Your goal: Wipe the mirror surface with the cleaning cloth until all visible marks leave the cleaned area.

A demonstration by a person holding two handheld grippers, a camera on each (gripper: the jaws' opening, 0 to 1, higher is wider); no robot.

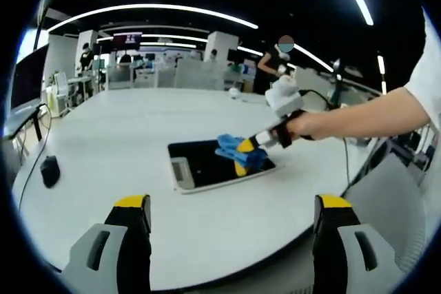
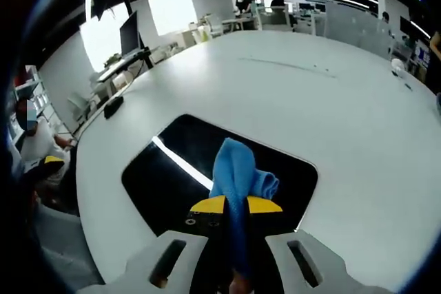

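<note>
Right hand-held gripper [image 2: 236, 204] clamped on blue cloth [image 2: 238, 170] touching mirror [image 2: 158, 180]; left hand-held gripper [image 1: 234, 215] jaws wide apart, empty.

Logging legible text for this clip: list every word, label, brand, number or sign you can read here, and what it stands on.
None can be read.
Wall screen far across the room in the left gripper view: lit, but too small and blurred to read.
Mirror, blue cleaning cloth, white table, black mouse: no print visible.
</note>
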